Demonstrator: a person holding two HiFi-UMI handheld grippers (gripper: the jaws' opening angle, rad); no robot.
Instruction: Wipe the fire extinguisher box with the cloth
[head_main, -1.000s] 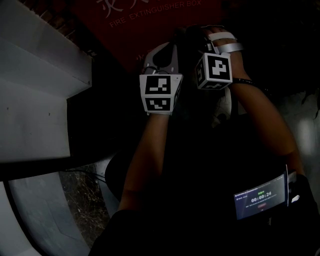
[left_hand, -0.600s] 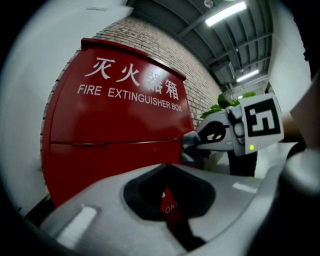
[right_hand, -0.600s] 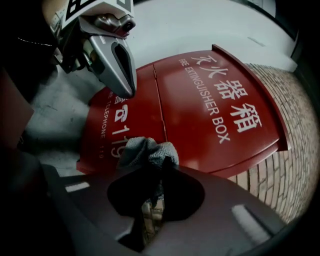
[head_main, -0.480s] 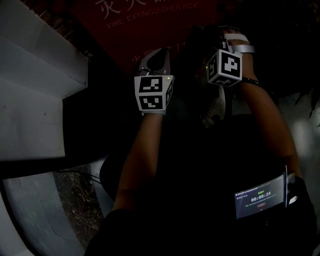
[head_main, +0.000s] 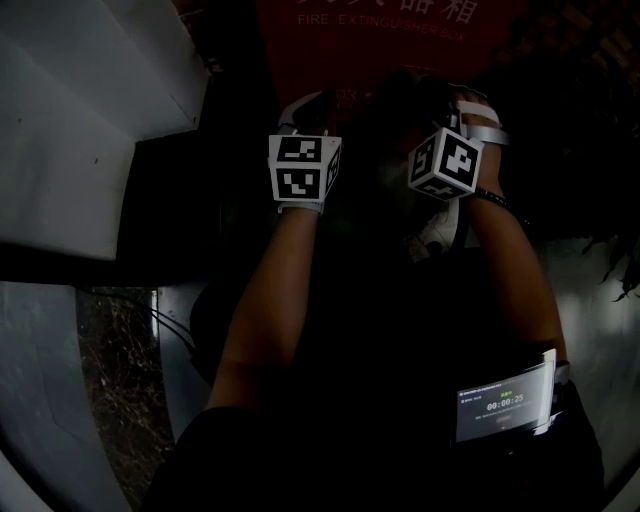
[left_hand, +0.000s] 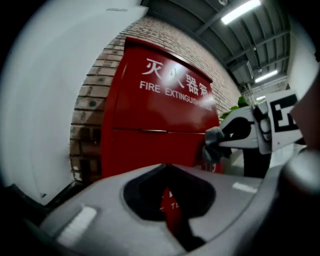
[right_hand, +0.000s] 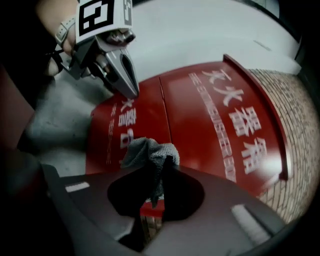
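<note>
The red fire extinguisher box (left_hand: 160, 120) with white lettering stands against a brick wall; it also shows as the red box (right_hand: 210, 115) and, dimly, the box (head_main: 390, 40) at the top of the head view. My right gripper (right_hand: 162, 162) is shut on a grey cloth (right_hand: 150, 152), held close in front of the box's lower front. My left gripper (left_hand: 167, 167) is shut with nothing in it, just left of the right one. The left gripper (right_hand: 131, 90) comes to a closed point, and the cloth (left_hand: 214, 142) hangs from the right gripper's tip.
A white wall and ledge (head_main: 90, 130) run along the left of the box. Brick wall (left_hand: 92, 100) frames the box. A lit screen (head_main: 500, 405) sits at the person's waist. Plant leaves (head_main: 620, 270) reach in at the right. A cable (head_main: 150, 320) lies on the floor.
The head view has swung, so the box now sits further right at the top. Both grippers stay side by side before the box, a little further apart; the cloth stays held.
</note>
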